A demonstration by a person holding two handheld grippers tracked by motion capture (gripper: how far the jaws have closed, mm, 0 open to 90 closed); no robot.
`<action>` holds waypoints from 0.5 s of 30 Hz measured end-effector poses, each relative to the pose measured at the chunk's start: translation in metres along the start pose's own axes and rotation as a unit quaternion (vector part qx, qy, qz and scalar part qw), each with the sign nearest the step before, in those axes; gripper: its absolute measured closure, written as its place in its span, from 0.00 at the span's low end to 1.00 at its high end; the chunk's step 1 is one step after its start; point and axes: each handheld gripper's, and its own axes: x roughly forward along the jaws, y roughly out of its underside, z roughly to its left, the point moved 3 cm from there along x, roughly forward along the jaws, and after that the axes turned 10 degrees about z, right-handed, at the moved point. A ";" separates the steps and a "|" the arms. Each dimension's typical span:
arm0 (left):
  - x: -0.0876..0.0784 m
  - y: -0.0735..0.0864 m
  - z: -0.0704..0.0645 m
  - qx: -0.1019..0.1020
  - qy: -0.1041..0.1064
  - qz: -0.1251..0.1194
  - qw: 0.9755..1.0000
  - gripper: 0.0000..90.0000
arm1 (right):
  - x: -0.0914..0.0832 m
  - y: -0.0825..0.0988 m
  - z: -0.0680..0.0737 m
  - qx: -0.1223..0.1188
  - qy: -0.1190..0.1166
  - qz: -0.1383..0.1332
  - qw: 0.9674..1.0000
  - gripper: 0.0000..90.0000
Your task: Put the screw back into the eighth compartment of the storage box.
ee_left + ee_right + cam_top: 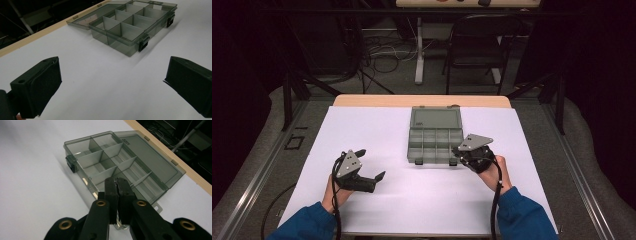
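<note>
A smoky clear compartment box [435, 146] lies open mid-table, its lid [435, 119] flat on the far side. Its several divided cells look empty in the left gripper view [130, 27] and the right gripper view [107, 162]. My right gripper [458, 152] is shut at the box's front right corner. Its closed jaws [117, 183] hover over the near cells with nothing visibly between them. My left gripper [372, 163] rests to the left of the box, well apart from it. It stands open [112, 75] over bare white surface.
A white sheet [412, 205] covers the table, with a wooden edge [422, 100] along the far side. A black folding chair [477, 40] and cables stand on the floor beyond. Dark latches [143, 43] sit on the box's front wall.
</note>
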 end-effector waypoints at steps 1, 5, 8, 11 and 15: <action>0.000 0.000 0.000 0.000 0.000 0.001 1.000 0.00 | 0.001 0.000 -0.001 0.004 0.000 0.000 1.000 0.98; 0.000 0.000 0.000 -0.002 0.000 0.000 1.000 0.00 | 0.006 -0.001 -0.008 0.010 0.009 0.006 1.000 0.98; 0.000 0.000 -0.001 0.001 0.000 0.000 1.000 0.00 | 0.012 0.000 -0.012 0.016 0.014 0.015 1.000 0.98; 0.000 0.000 -0.001 0.001 -0.001 0.000 1.000 0.00 | 0.019 0.001 -0.016 0.021 0.018 0.025 0.999 0.98; 0.000 0.001 0.000 0.000 -0.001 -0.001 1.000 0.00 | 0.028 0.003 -0.021 0.028 0.015 0.037 0.999 0.98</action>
